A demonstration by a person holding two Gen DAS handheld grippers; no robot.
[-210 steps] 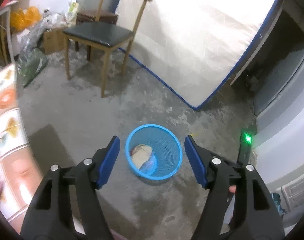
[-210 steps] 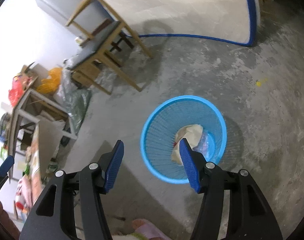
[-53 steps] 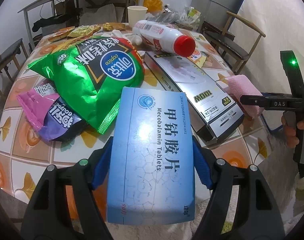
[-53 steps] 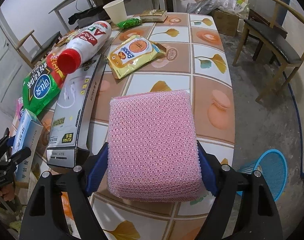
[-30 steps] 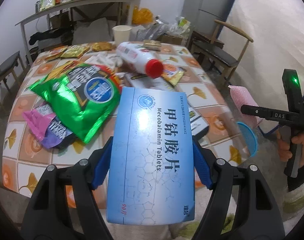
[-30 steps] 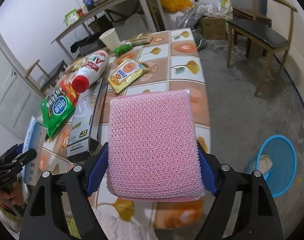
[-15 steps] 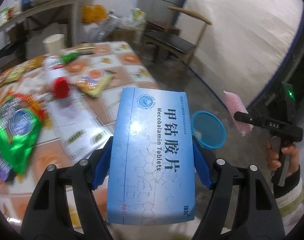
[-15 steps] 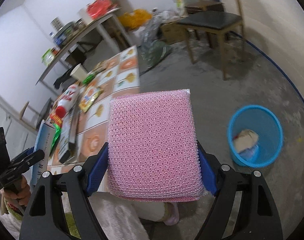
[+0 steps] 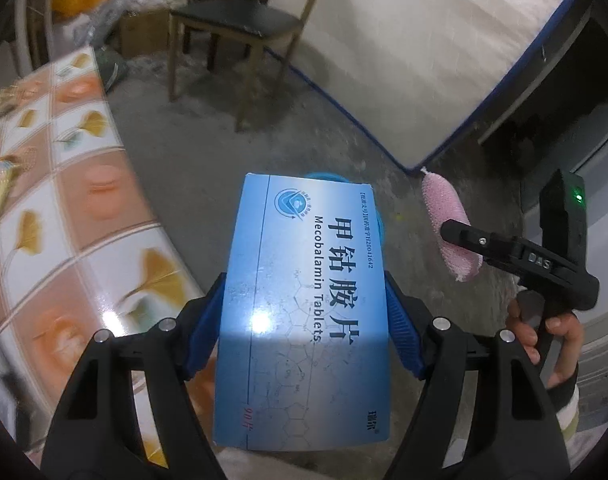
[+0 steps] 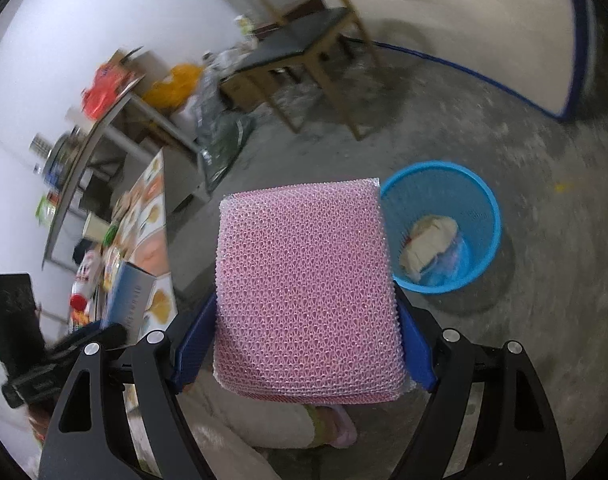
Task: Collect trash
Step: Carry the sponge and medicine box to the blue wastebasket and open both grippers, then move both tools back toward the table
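Left wrist: left gripper (image 9: 304,322) clamped on tablet box (image 9: 304,304); swung from table (image 9: 64,216) toward floor, basket mostly hidden.
Right wrist: right gripper (image 10: 306,350) clamped on pink scourer (image 10: 306,284); blue basket (image 10: 486,196) now near, drop imminent.

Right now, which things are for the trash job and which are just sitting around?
For the job:
- blue tablet box, held in left gripper
- pink scrubbing pad, held in right gripper
- blue basket, on the floor

Just lying about:
- wooden chair
- tiled table
- mattress
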